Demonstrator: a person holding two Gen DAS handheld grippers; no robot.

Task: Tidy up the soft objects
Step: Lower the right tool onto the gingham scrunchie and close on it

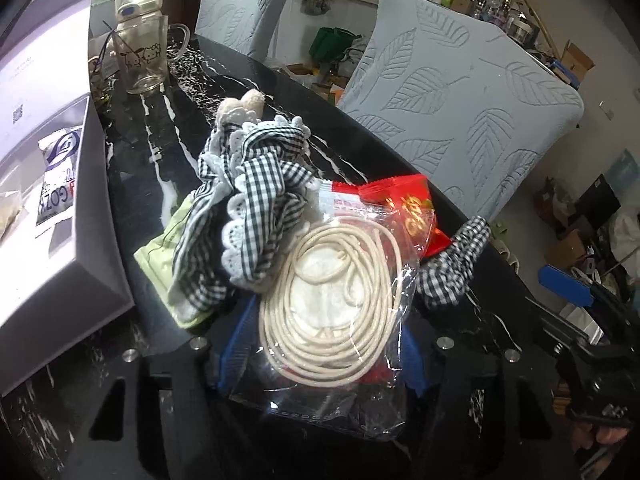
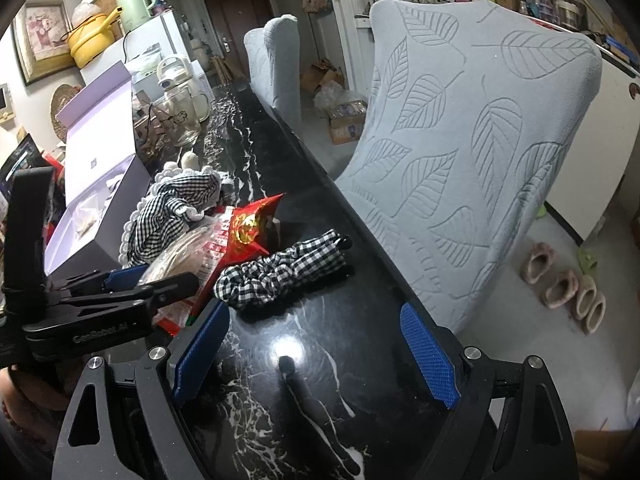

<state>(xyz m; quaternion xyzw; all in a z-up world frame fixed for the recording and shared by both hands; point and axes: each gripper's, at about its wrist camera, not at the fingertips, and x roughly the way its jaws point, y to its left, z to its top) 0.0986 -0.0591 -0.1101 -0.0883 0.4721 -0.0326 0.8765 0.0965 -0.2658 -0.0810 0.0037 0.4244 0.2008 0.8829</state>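
The task appears to be at an early stage, judged from the layout alone. The black marble table carries an open lavender box at its left side, with a white printed packet and a pale bag, contents unclear, already inside — the only items that look sorted. The remaining soft goods lie loose in a heap just beside the box: a gingham cloth with lace trim draped over a pale green fabric piece, and a small cream plush at the far end of the pile. A gingham scrunchie lies apart on bare marble, nearer the chairs. The left gripper has its jaws closed narrowly on a clear bag of coiled cream cord, lifted or resting at the near edge of the heap; which cannot be told. A red foil packet touches this bag from behind. The right gripper hangs over bare table with jaws wide and nothing between them, the scrunchie just ahead. Legible writing is scarce: the packet in the box reads roughly "GOZX", partly hidden; the left gripper body shows a brand mark that seems to read "GenRobot.AI"; gold characters on the red packet cannot be read; the glass jug bears cartoon figures only.
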